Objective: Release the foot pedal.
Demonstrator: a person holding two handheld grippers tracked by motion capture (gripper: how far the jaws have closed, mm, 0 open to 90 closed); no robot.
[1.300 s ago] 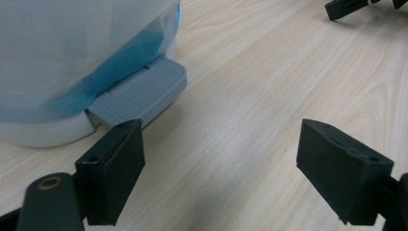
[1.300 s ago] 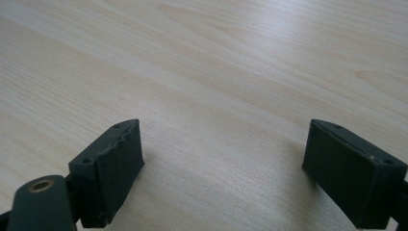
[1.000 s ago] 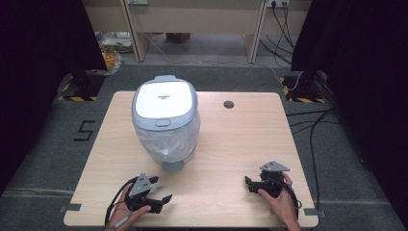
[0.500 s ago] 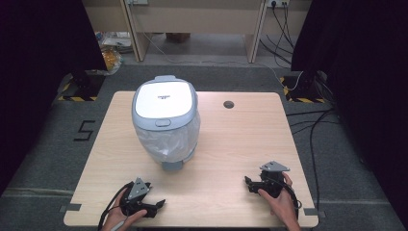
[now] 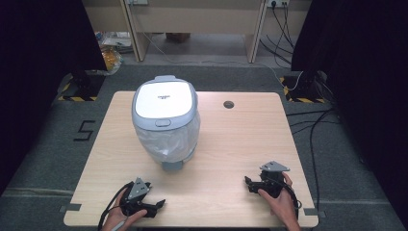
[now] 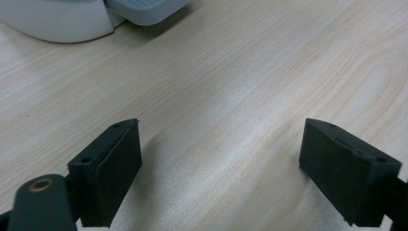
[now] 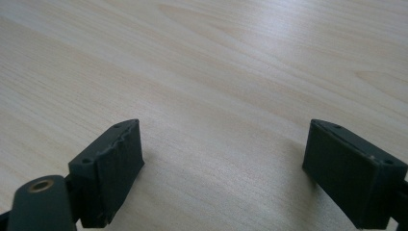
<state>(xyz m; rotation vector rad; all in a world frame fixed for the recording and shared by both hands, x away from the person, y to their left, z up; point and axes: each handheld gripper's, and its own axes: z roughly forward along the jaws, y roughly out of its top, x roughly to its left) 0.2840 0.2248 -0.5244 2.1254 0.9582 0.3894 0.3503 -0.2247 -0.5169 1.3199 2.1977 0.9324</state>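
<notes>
A white-lidded bin (image 5: 166, 120) lined with a clear plastic bag stands on the wooden table (image 5: 240, 139), left of centre, its foot pedal (image 5: 172, 165) facing the near edge. My left gripper (image 5: 156, 208) lies near the front left corner and points right; its jaws have just been opening and stand wide with nothing between them (image 6: 221, 139). The bin's base (image 6: 57, 19) and pedal (image 6: 144, 7) lie ahead of it. My right gripper (image 5: 249, 185) rests near the front right, pointing left, open over bare wood (image 7: 223, 139).
A round cable hole (image 5: 228, 104) sits in the table's far side. Cables (image 5: 308, 125) trail on the floor to the right. A painted 5 (image 5: 84, 130) marks the floor on the left. Both grippers lie close to the near edge.
The left gripper has slid a little toward the near edge. The right gripper and the bin have kept still.
</notes>
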